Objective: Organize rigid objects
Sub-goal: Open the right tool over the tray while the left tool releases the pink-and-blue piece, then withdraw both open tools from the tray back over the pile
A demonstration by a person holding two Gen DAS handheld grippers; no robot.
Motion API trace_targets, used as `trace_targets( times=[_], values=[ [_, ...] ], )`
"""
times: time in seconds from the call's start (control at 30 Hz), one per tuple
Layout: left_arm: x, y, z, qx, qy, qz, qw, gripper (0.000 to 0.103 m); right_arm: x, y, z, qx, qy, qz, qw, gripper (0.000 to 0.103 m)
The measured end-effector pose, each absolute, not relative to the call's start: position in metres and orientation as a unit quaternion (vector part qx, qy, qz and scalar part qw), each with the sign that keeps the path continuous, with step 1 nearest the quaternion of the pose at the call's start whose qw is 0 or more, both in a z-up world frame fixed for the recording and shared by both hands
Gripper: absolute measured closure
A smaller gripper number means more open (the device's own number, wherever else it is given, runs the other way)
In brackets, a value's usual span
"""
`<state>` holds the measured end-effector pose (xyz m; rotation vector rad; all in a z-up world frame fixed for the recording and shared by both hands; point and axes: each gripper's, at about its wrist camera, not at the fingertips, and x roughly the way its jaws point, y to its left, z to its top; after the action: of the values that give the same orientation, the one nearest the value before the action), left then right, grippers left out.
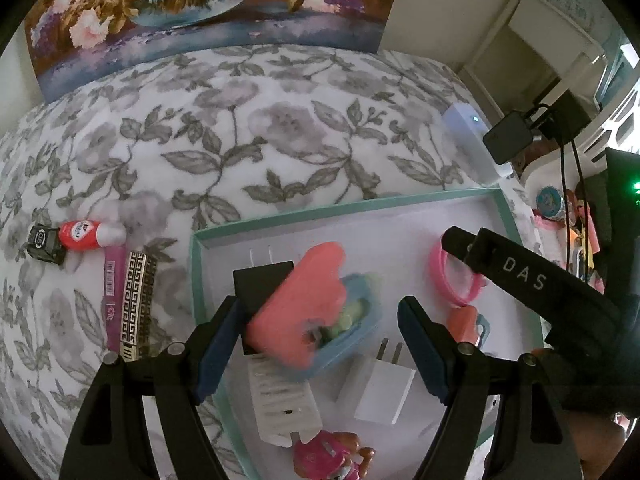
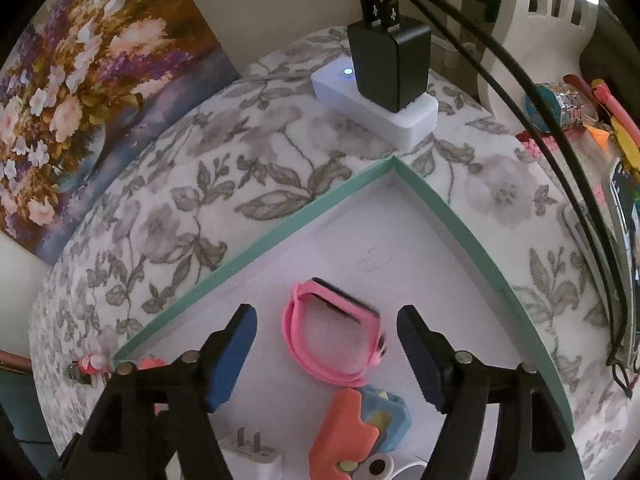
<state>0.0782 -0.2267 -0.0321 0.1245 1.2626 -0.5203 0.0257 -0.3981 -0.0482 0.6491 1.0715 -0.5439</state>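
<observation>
Teal tray (image 2: 256, 252) as reference: pink band (image 2: 332, 340) lies inside, between right gripper (image 2: 326, 354) pads, untouched, jaws apart. Left gripper (image 1: 320, 344) wide, empty, over coral case (image 1: 300, 300) mid-tray.

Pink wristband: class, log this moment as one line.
pink wristband lying in tray | right tool open around it | left tool open

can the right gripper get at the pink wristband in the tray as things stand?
Probably yes. The right gripper is open and points down at the pink wristband, which lies flat on the tray floor between its fingers. Nothing covers it; only the orange piece sits close beside it.
</observation>
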Motion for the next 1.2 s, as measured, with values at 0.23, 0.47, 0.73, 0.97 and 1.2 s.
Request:
trace_targets(
  times=[0.23,0.47,0.73,0.97,1.2],
  values=[
    [0.085,-0.215,-0.018,0.045,0.574,-0.232,0.784,0.023,0.029,-0.395,-0.036,0.284,0.488,-0.253,0.786,0.027],
    [0.101,-0.187,-0.006,0.009,0.568,-0.201,0.798,0.023,0.036,-0.382,-0.013,0.255,0.473,-0.245,0.807,0.027],
    [0.120,-0.143,0.003,-0.015,0.554,-0.149,0.819,0.018,0.048,-0.357,0.001,0.222,0.471,-0.224,0.824,0.027],
    [0.138,-0.089,0.003,-0.035,0.546,-0.081,0.833,0.017,0.061,-0.332,-0.001,0.204,0.481,-0.200,0.829,0.027],
    [0.150,-0.032,0.004,-0.042,0.534,-0.002,0.844,0.006,0.075,-0.297,0.004,0.187,0.485,-0.161,0.839,0.011]
  ],
)
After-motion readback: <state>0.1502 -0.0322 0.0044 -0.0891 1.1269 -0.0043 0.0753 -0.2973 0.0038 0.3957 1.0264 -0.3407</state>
